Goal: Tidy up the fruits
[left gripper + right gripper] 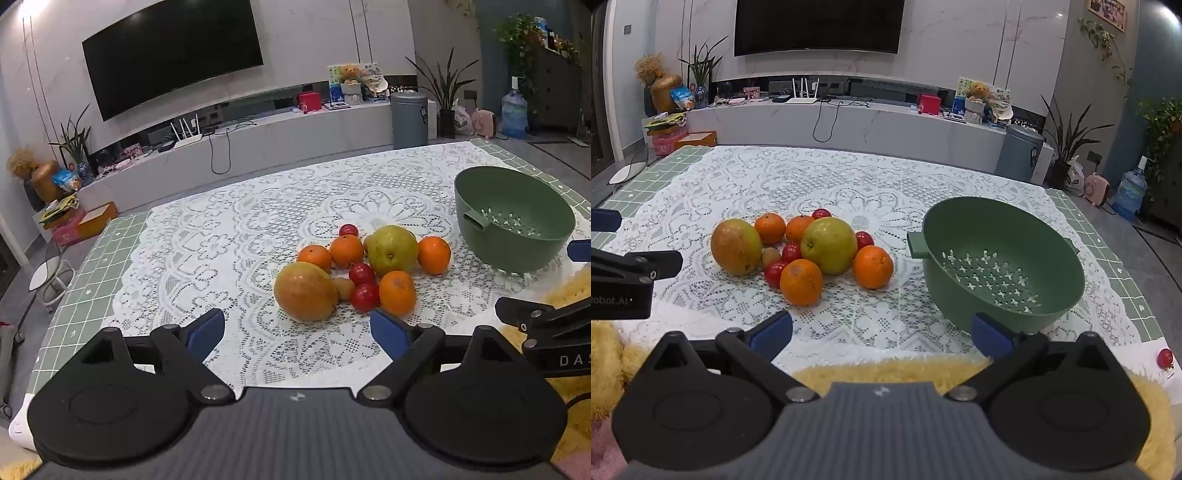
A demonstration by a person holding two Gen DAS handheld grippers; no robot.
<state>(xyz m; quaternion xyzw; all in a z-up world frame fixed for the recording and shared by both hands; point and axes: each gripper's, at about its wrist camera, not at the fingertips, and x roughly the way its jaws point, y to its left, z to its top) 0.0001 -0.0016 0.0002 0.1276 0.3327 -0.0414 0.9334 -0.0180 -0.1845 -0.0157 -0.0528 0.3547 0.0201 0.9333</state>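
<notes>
Both my tools gaping, empty. Fruit pile (354, 269) dead ahead of left tool (297, 332), nearer it; green colander (1001, 258) ahead-right of right tool (882, 334).

Right in front of me the fruits (801, 251) sit bunched in one tight cluster on the lace cloth: a reddish-orange mango (735, 246) at the left, a big yellow-green pear (829, 244) in the middle, four oranges around them, small red fruits tucked between. To their right the green colander (1003, 258) stands apart, tipped towards me, nothing in it.
</notes>
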